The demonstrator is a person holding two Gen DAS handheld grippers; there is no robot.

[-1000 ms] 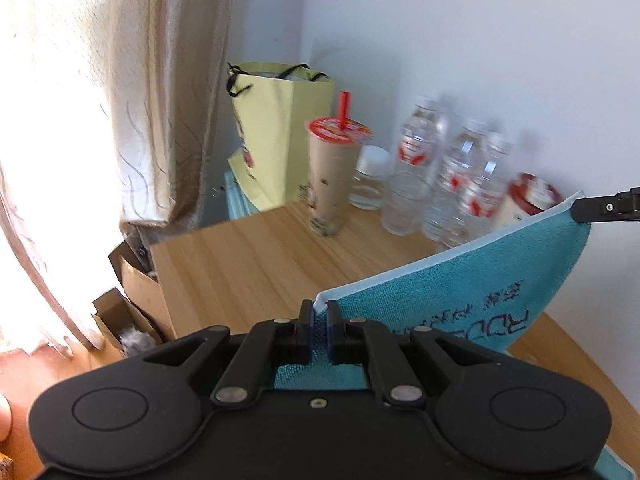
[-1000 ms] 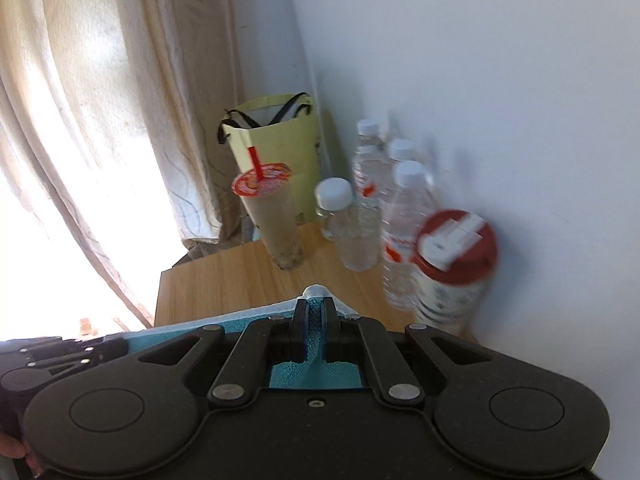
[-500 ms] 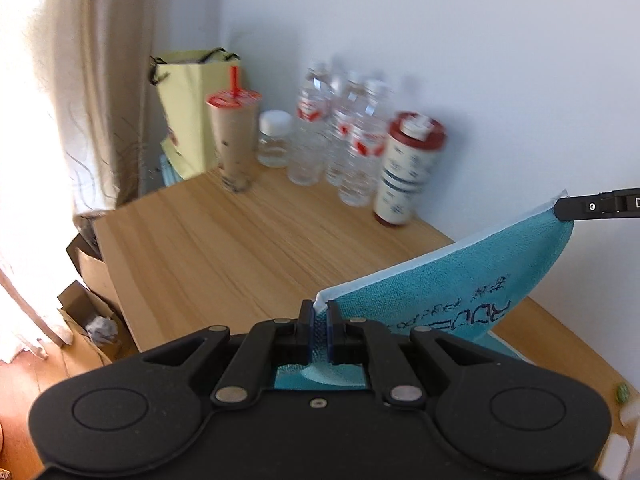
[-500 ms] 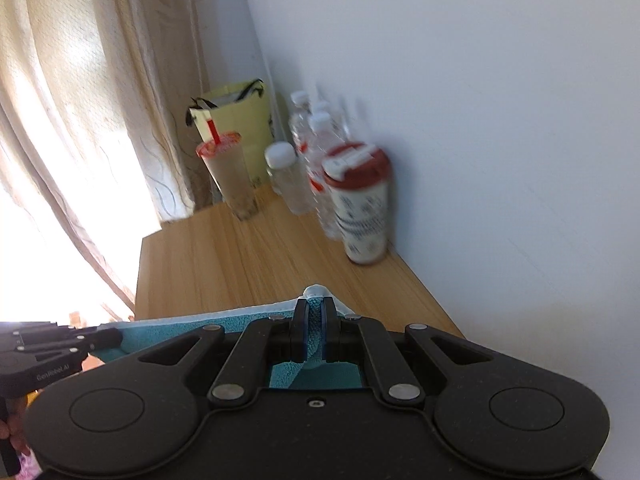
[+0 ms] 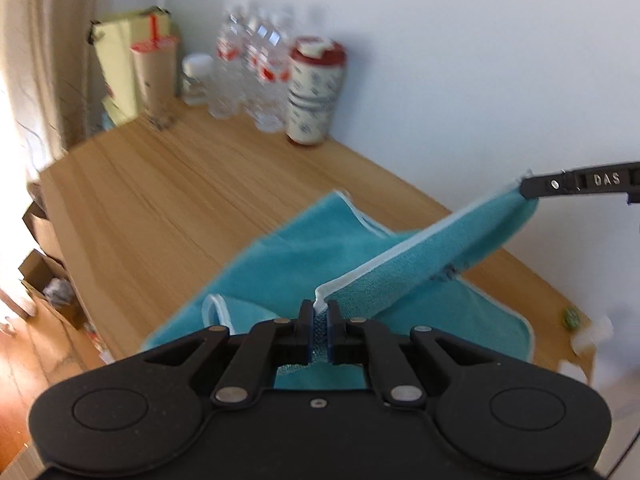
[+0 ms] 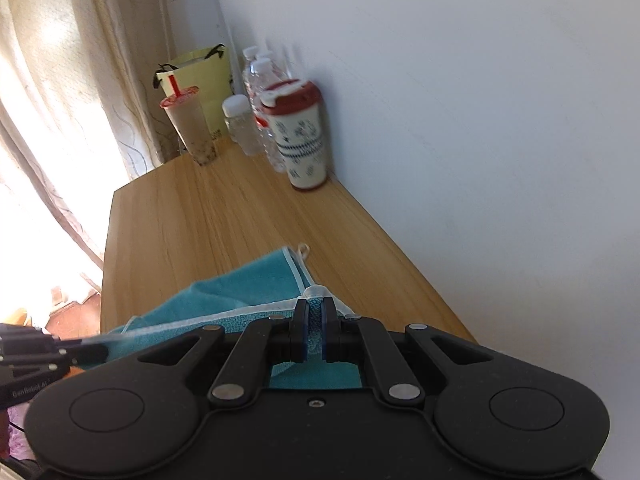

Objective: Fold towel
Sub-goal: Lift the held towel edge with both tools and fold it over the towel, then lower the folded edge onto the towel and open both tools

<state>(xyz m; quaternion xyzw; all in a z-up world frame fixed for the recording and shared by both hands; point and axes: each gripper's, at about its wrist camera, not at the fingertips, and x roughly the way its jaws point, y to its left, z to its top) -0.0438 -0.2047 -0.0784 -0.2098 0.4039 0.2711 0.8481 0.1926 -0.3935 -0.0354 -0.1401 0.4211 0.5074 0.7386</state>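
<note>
"DAS" is showing in raised letters on the right gripper (image 5: 528, 188) and "GenRobot.AI" is reading faintly on the left gripper (image 6: 96, 350). Both grippers are pinching a white-trimmed edge of the teal towel (image 5: 304, 256), fingers clamped narrow on the cloth, stretching it taut between them. Compared with half a second ago, the towel's lower part is now lying spread on the wooden table (image 5: 160, 184), and both cameras are tilting further down. The tabletop beyond the towel is lying bare up to the red-lidded patterned tumbler (image 5: 314, 92), water bottles (image 5: 256, 72) and bubble tea cup (image 6: 190, 128) along the wall.
</note>
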